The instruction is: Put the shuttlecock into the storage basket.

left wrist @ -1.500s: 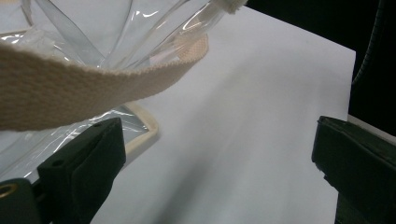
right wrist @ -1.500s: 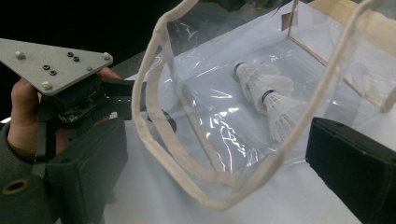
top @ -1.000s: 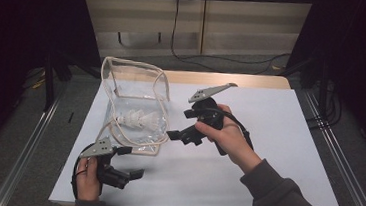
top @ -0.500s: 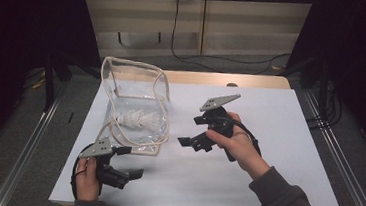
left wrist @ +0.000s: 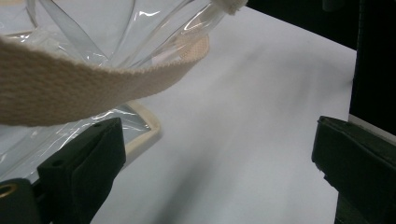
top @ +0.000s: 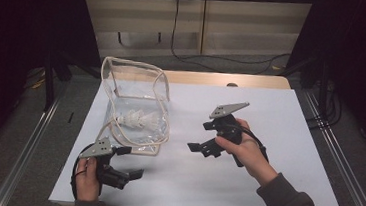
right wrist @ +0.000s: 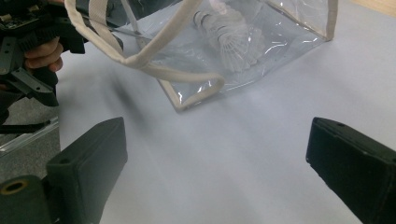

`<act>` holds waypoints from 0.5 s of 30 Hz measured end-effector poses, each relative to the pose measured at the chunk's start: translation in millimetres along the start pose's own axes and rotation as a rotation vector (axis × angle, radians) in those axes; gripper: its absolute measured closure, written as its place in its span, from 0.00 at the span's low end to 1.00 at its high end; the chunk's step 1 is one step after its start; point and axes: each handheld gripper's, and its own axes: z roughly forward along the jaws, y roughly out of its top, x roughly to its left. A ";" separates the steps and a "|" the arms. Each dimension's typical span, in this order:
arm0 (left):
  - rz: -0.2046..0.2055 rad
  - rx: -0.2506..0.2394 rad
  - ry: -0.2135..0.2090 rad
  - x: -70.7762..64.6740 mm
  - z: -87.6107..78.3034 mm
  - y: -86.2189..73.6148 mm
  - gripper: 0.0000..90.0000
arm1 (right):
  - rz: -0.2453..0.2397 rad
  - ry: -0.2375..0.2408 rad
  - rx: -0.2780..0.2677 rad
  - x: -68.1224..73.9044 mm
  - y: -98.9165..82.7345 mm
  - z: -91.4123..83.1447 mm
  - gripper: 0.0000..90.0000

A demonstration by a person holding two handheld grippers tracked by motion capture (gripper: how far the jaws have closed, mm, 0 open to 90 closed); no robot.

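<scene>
On the white table [top: 288, 142], clear plastic bag [top: 135, 104] stands upright at left-centre, cream trim, mouth open. White shuttlecock [top: 137, 120] lies inside on the bag floor. Cream webbing handle [left wrist: 84, 79] droops off the near side, just above the left claw's inner jaw, not gripped. Right claw [top: 202, 136] well right of the bag, jaws wide apart, holding nothing, aimed at the bag. Left claw [top: 130, 163] at near-left, just beside the bag's near corner, jaws spread wide, nothing held.
</scene>
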 end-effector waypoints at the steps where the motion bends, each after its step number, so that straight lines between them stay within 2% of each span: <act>1: 0.001 0.001 0.001 0.1 -0.3 0.0 0.03 | 0.006 0.004 -0.003 -0.6 -2.2 -0.8 0.05; 15: 0.003 0.002 0.002 0.3 -0.8 0.0 0.03 | 0.024 -0.017 -0.011 -9.9 -25.1 -12.4 0.05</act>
